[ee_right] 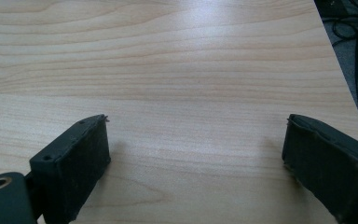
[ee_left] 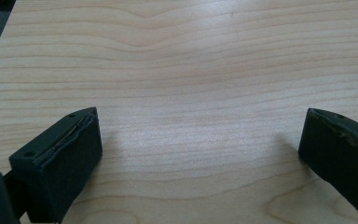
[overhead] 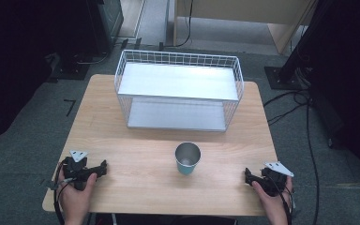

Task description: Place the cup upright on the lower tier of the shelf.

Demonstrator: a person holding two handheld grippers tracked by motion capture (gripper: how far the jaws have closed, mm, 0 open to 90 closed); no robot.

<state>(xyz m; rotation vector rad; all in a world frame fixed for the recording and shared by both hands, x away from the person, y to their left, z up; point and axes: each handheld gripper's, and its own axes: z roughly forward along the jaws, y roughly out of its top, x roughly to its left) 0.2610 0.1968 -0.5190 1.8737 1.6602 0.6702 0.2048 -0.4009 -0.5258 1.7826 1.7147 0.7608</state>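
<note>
A metal cup (overhead: 187, 158) with a teal lower body stands upright on the wooden table (overhead: 136, 183), its mouth open to the high view; it serves here as the landmark. Behind the cup, toward the far edge of the table, sits a white wire basket (overhead: 178, 89) with two grey shelves, apart from the cup. The left gripper (overhead: 104, 165) rests on the table well to the left of the cup and slightly nearer the person, held in the left hand (overhead: 77, 192). The right gripper (overhead: 246, 176) lies well to the right of the cup, near the table's right edge, held in the right hand (overhead: 272, 199). In the left gripper view the left gripper (ee_left: 200, 135) has its jaws spread wide over bare wood, with nothing between them. In the right gripper view the right gripper (ee_right: 196, 140) is likewise spread wide and empty, close above the table surface.
</note>
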